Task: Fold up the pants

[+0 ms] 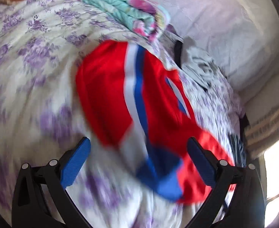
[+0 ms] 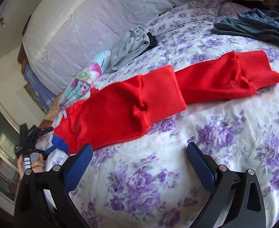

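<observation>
Red pants [image 2: 132, 102] with a blue and white side stripe lie stretched across the floral bedspread [image 2: 215, 142], waist at the left, cuffs [image 2: 262, 72] at the right. In the left wrist view the pants [image 1: 109, 95] are blurred, their blue waistband [image 1: 162, 172] lying between the fingers. My left gripper [image 1: 139, 163] is open over the waist end; it also shows in the right wrist view [image 2: 33, 134] at the waist. My right gripper [image 2: 139, 163] is open and empty, just in front of the pants' near edge.
A folded teal floral blanket [image 1: 124, 9] and crumpled grey clothing [image 2: 130, 47] lie beyond the pants. Dark green and blue garments [image 2: 253, 26] sit at the far right. A large pale pillow [image 2: 82, 28] lines the bed's back; the bed edge is at left.
</observation>
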Action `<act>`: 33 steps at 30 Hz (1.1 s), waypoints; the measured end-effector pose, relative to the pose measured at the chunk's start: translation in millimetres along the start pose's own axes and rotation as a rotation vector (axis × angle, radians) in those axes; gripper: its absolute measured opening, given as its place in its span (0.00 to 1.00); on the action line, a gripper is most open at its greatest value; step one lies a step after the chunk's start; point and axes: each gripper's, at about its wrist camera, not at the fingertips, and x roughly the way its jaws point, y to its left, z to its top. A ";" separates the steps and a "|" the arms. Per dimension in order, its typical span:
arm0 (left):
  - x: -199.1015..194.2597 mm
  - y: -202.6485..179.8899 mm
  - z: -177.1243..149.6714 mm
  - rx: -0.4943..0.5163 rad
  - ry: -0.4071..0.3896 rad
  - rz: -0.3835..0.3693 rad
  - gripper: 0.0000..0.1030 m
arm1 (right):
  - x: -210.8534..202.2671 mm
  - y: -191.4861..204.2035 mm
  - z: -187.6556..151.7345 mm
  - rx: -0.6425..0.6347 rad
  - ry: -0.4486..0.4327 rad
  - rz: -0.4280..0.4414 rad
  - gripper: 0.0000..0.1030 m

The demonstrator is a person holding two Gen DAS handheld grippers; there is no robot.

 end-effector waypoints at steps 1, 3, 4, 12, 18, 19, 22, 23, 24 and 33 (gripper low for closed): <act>6.6 6.7 11.5 -0.027 0.012 0.008 0.96 | -1.5 -1.2 0.9 0.005 -0.012 0.000 0.97; 15.7 18.4 25.3 -0.065 0.015 0.012 0.96 | -0.7 -4.6 3.7 0.017 -0.011 -0.005 0.97; 20.7 22.7 32.8 -0.075 0.017 0.004 0.96 | 0.0 -7.1 5.1 0.025 -0.009 -0.006 0.97; 15.6 8.9 40.7 -0.007 -0.008 -0.111 0.28 | 7.4 -13.2 21.0 0.052 -0.018 -0.005 0.97; -0.8 13.1 34.5 -0.003 -0.033 -0.144 0.16 | 2.3 -34.0 35.2 0.198 -0.041 0.097 0.97; -2.2 13.5 34.2 0.001 -0.034 -0.148 0.16 | 2.4 -35.0 37.2 0.208 -0.045 0.103 0.97; -9.9 10.0 33.3 -0.003 -0.033 -0.165 0.15 | 10.7 -38.8 46.3 0.256 0.002 0.136 0.97; -15.6 8.3 32.0 -0.004 -0.042 -0.185 0.14 | 14.1 -39.0 48.1 0.275 0.021 0.163 0.97; -18.7 6.6 31.3 0.001 -0.047 -0.192 0.14 | 17.0 -37.8 47.9 0.283 0.032 0.178 0.97; -43.7 -0.3 27.8 0.033 -0.076 -0.151 0.09 | 45.9 -43.2 42.8 0.399 0.189 0.330 0.17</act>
